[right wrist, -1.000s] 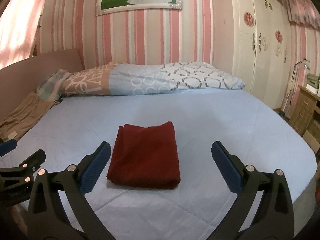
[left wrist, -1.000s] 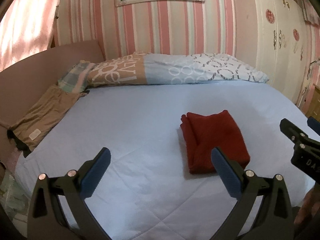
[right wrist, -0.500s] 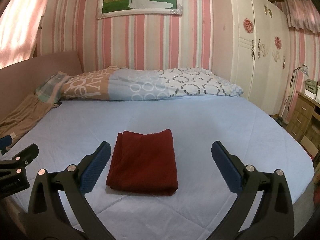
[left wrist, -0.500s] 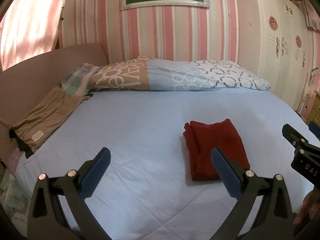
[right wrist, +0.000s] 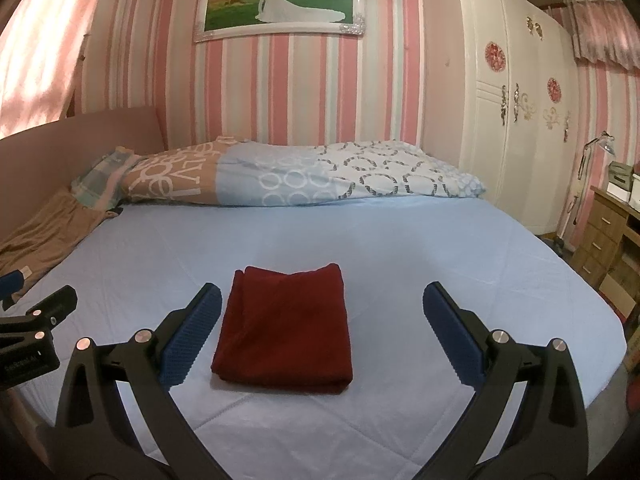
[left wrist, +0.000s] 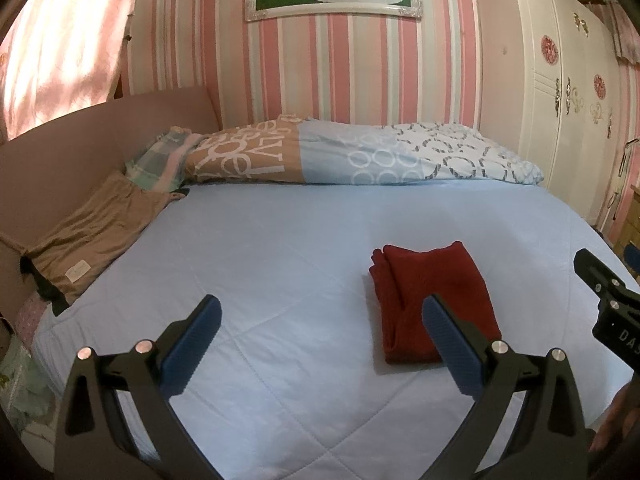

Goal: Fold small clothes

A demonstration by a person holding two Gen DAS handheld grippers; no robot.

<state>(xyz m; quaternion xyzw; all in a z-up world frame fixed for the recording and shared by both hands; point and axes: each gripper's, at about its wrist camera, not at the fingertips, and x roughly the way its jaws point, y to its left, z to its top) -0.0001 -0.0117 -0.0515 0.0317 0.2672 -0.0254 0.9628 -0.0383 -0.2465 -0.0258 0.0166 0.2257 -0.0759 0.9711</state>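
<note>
A dark red garment (right wrist: pixel 285 324) lies folded into a neat rectangle on the light blue bed (right wrist: pixel 400 248). In the left wrist view the same red garment (left wrist: pixel 430 286) sits right of centre, partly behind the right finger. My right gripper (right wrist: pixel 322 332) is open and empty, hovering near the bed's front edge with the garment between and beyond its fingers. My left gripper (left wrist: pixel 322 334) is open too, empty, to the left of the garment. Each gripper shows at the edge of the other's view.
A rolled patterned duvet (right wrist: pixel 304 174) lies along the wall side. A tan garment (left wrist: pixel 96 232) and a plaid pillow (left wrist: pixel 160 160) rest by the brown headboard (left wrist: pixel 80 136) on the left. A white wardrobe (right wrist: pixel 508 96) and wooden drawers (right wrist: pixel 608 236) stand on the right.
Both grippers have pulled back and tilted up a little, so the red garment sits farther off and more of the wall picture shows. Both stay open.
</note>
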